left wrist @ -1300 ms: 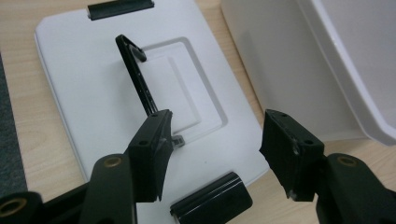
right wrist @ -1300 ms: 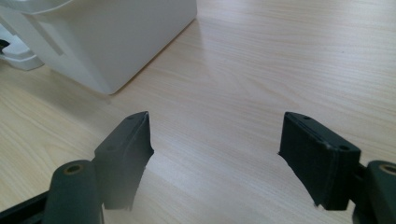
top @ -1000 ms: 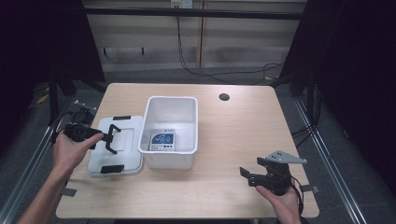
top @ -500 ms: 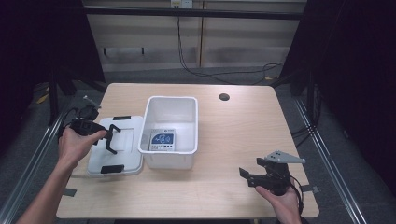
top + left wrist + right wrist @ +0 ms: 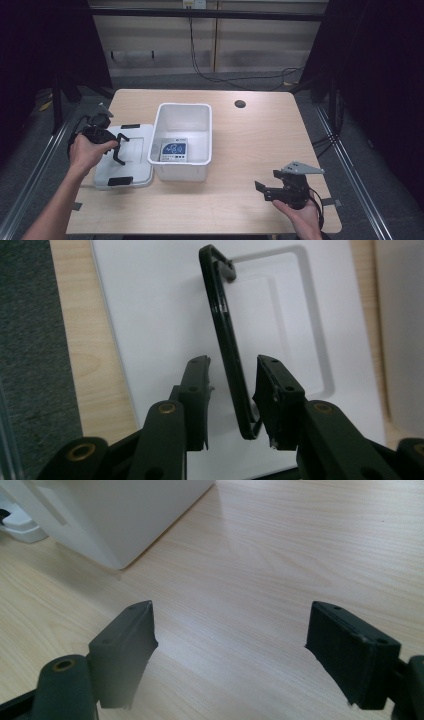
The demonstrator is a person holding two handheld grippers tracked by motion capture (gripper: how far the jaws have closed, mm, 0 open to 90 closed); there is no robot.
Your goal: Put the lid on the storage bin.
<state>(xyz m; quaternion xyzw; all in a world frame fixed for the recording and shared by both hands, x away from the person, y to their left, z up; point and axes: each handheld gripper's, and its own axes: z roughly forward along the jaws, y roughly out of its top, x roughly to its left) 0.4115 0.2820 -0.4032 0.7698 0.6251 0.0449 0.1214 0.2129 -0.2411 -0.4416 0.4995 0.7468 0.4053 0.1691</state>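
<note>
Lying flat on the left part of the wooden table [image 5: 250,150], the white lid [image 5: 132,150] sat just beside an open white bin [image 5: 182,142], and the left gripper [image 5: 116,149] hung over it from the person's left hand [image 5: 87,152]. In the left gripper view the two black jaws stood a narrow way apart on either side of a thin black wire latch [image 5: 227,340] that stood up from the lid; gaps showed between the pads and the wire, so nothing was yet pinched. A second black clip [image 5: 120,181] lay at the lid's near edge and another at its far edge. Inside the bin rested a flat packet [image 5: 174,150] with a blue-and-white label; its printing was too small to read, and no brand could be made out. The right gripper [image 5: 261,189], carried in the right hand [image 5: 302,215] near the table's front right corner, was well apart from the bin, its jaws spread wide over bare wood in the right gripper view, with a corner of the bin's wall ahead of them. A small dark round hole [image 5: 240,104] marked the far side of the tabletop.
</note>
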